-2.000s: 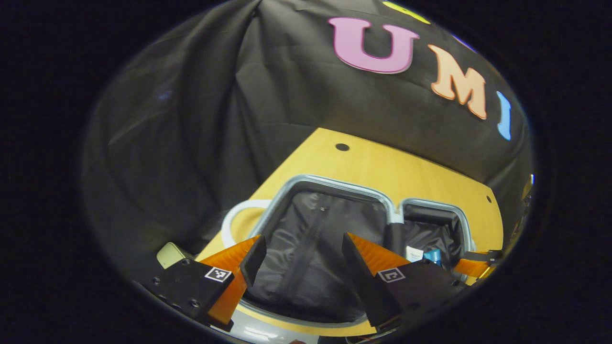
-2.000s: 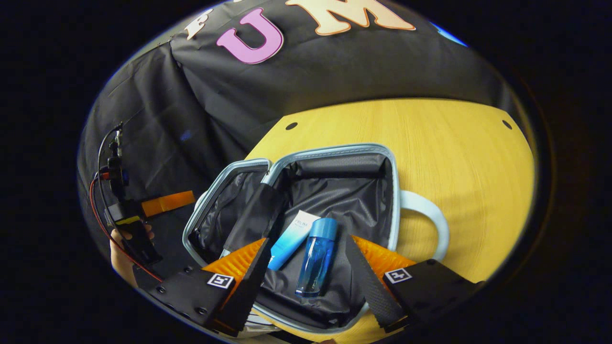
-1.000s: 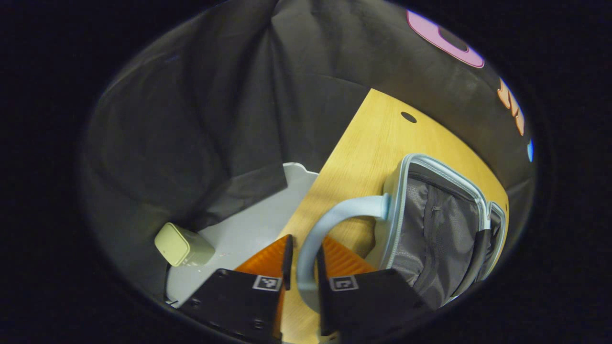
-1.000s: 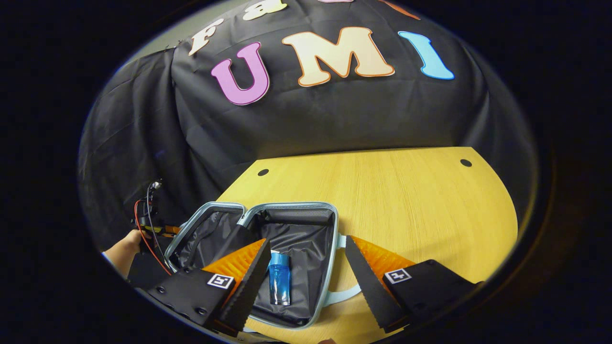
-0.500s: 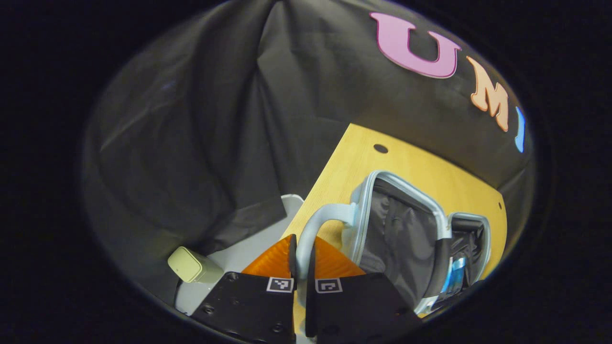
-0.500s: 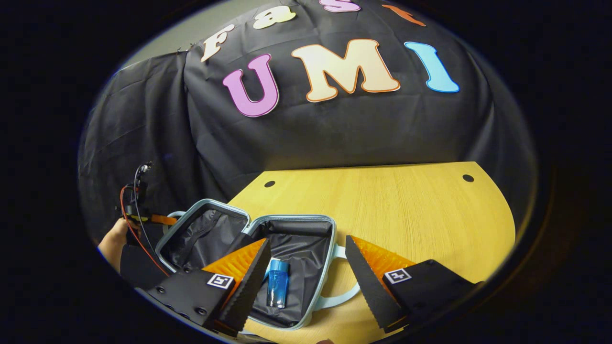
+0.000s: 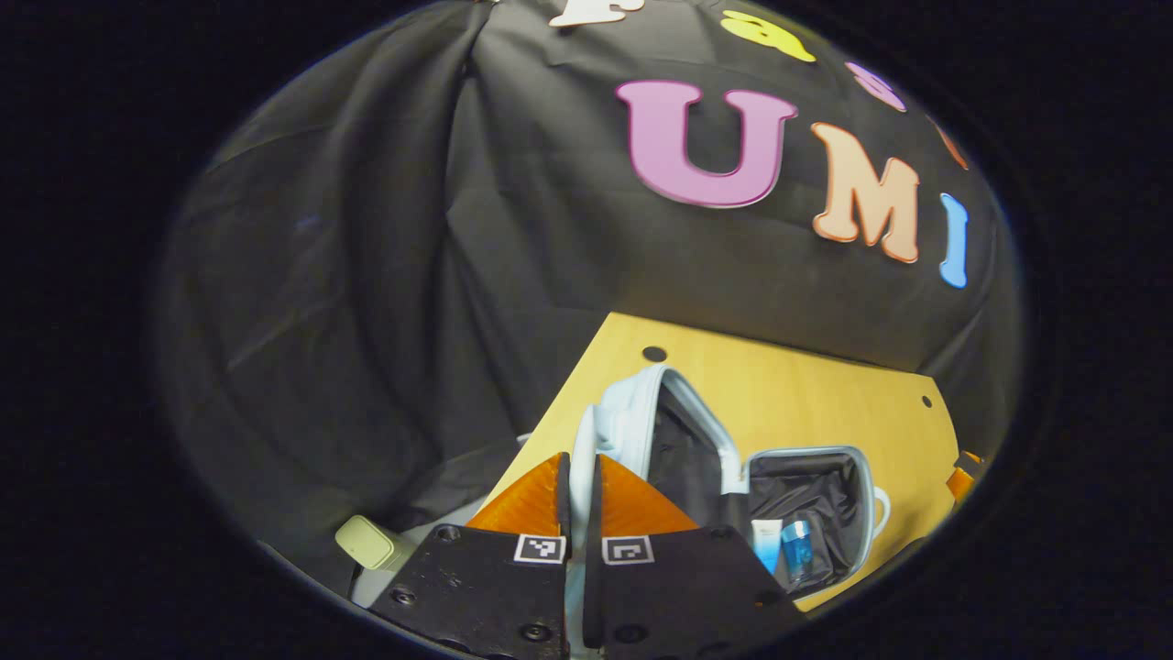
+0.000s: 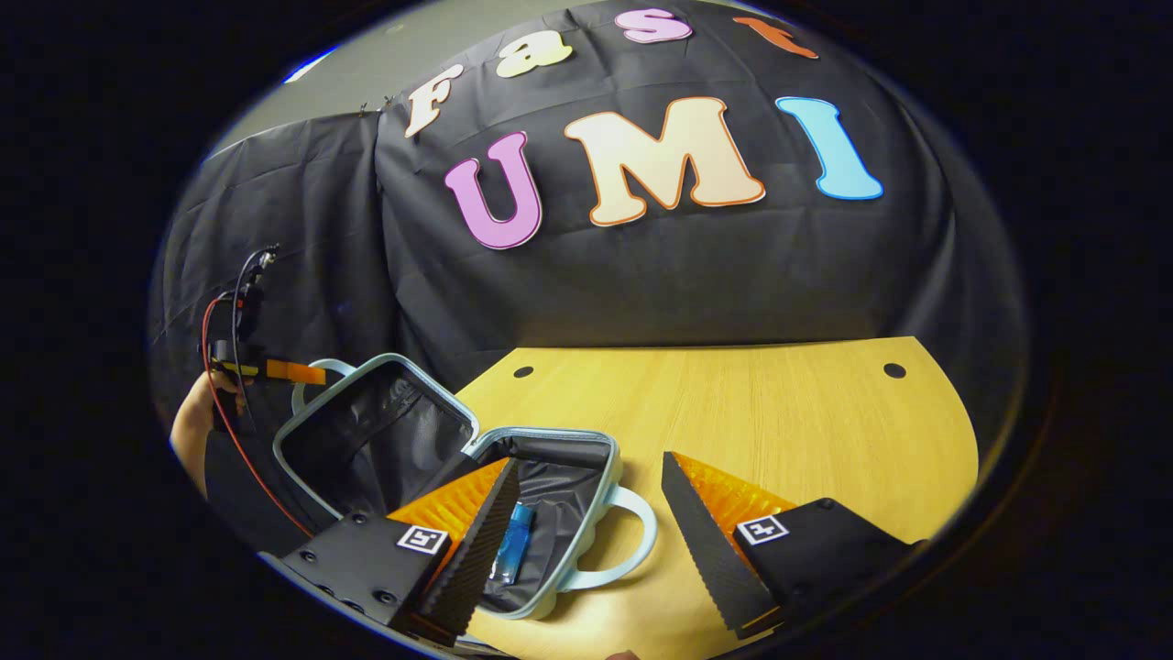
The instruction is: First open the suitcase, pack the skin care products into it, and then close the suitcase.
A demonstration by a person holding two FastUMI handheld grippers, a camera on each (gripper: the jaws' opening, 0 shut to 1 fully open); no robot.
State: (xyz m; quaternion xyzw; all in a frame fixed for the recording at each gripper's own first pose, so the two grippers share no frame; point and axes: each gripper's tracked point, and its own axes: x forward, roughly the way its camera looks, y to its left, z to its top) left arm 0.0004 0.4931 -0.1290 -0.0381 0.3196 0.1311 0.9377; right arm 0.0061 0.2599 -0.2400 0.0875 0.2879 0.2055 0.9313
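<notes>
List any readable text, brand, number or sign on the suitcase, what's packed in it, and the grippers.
None can be read.
White tube: has print, too small and blurred to read.
Blue bottle: no legible label.
Suitcase and suitcase handle: no text shows.
Square markers on the left gripper and on the right gripper: black-and-white patterns, no words or numbers.

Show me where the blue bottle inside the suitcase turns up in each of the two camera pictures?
Left gripper view: blue bottle at lower right, lying in the flat half of the suitcase.
Right gripper view: blue bottle at lower left of centre, just past the right gripper's own finger.
Shared landmark: the suitcase's pale rim.
</notes>
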